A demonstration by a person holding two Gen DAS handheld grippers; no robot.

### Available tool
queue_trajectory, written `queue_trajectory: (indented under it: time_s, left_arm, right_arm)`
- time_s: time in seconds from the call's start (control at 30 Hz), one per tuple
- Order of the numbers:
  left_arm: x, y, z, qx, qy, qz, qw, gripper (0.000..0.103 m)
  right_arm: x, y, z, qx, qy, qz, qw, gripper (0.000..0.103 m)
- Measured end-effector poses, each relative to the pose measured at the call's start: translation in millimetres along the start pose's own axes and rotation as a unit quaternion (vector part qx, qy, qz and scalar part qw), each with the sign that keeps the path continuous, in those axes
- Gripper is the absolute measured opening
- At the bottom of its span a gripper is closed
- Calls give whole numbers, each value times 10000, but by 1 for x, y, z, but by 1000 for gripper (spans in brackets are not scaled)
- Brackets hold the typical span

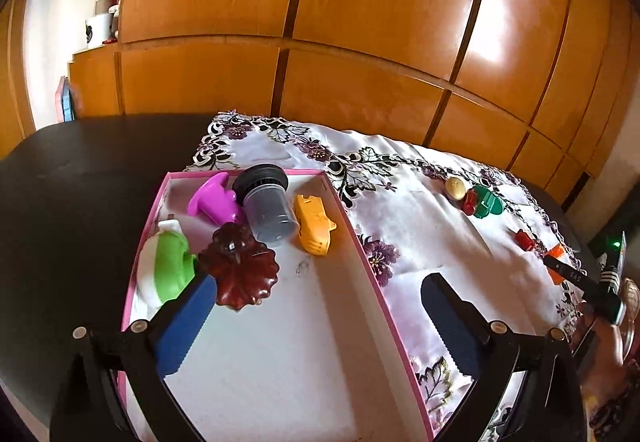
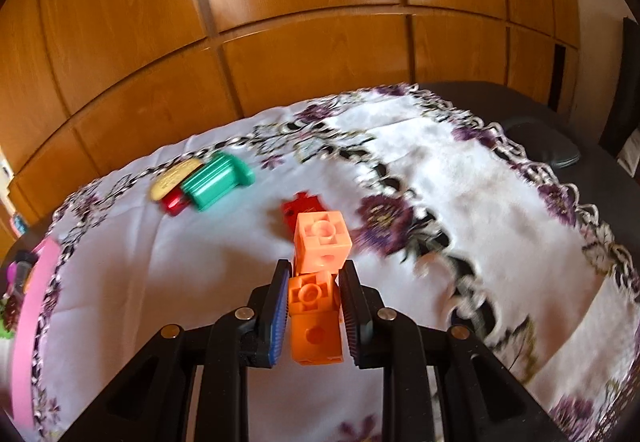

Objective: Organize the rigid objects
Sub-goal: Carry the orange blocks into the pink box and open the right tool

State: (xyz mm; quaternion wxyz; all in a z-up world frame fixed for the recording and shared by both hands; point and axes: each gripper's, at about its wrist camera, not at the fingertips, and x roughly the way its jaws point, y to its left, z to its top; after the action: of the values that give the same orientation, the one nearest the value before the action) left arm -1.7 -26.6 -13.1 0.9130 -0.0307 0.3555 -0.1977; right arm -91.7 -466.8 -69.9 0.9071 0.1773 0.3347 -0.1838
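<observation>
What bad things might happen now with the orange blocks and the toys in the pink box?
1. The right gripper pinches only the lower of the two joined orange plastic blocks; the upper one might snap off and drop.
2. The open left gripper hangs beside the dark red flower-shaped dish in the pink-rimmed cardboard box; its blue finger might knock it.

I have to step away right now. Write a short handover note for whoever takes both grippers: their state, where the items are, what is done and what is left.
Left gripper: open, empty, over the pink box.
Right gripper: shut on the orange blocks, above the cloth.
Done: in the box lie the purple piece, grey cylinder, yellow toy, green-and-white item and dark red flower dish.
Left: box the orange blocks, then the green piece, gold piece, small red piece and red block on the cloth.
</observation>
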Motion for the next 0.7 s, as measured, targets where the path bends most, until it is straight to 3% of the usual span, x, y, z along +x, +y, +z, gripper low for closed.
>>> queue_trajectory:
  time_s: [0.33, 0.7]
  left_arm:
    - [-11, 11, -6, 17, -52, 151, 9999, 103]
    - [-23, 37, -13, -132, -130, 537, 9984, 103]
  right_arm:
    - [-18, 106, -17, -659, 229, 1264, 9895, 23]
    - [-36, 235, -36, -1305, 638, 2586, 9550, 23]
